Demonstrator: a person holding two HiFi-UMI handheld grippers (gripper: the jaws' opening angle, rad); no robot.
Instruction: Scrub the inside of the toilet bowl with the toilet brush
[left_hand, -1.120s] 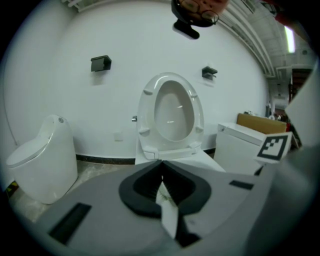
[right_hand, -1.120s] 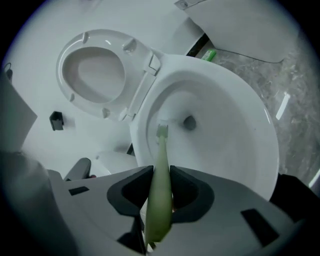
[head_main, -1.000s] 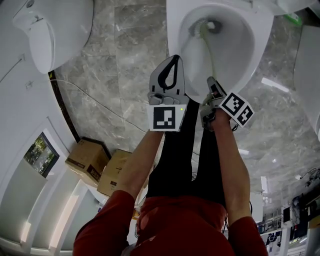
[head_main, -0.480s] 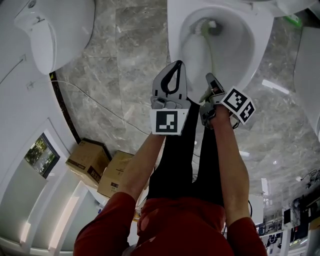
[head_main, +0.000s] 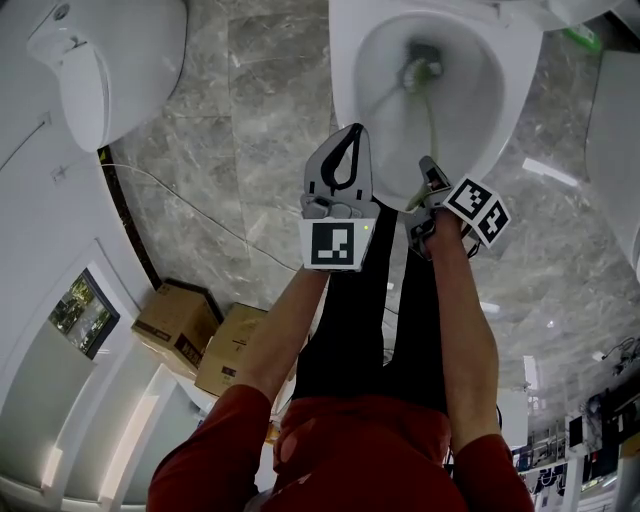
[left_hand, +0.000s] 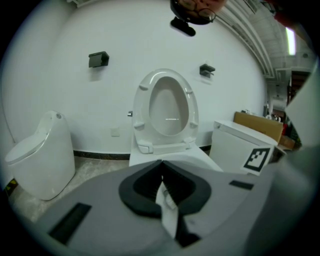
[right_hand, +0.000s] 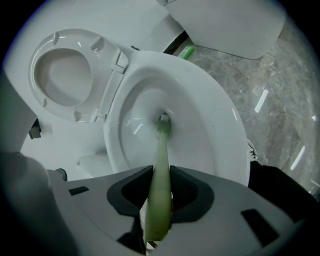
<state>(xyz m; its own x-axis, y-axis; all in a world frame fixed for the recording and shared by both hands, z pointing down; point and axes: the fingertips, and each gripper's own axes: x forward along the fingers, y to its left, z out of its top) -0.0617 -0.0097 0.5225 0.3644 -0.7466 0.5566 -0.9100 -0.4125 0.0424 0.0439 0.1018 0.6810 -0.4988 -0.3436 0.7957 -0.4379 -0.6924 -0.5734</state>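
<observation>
Our right claw pinches the toilet brush, whose head has slid from the toilet bowl wall to its drain (scrubbing well underway); left claw pressed together, empty

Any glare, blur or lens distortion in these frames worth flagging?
Head view: bright glare streaks on the marble floor, brush head slightly smeared. Right gripper view: fisheye bending, dark corners, brush handle soft near the lens. Left gripper view: same vignette, foreground blurred.

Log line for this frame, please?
right hand-held gripper: shut on toilet brush | brush head: at bottom of toilet bowl | left hand-held gripper: shut, empty, near bowl's front rim
</observation>
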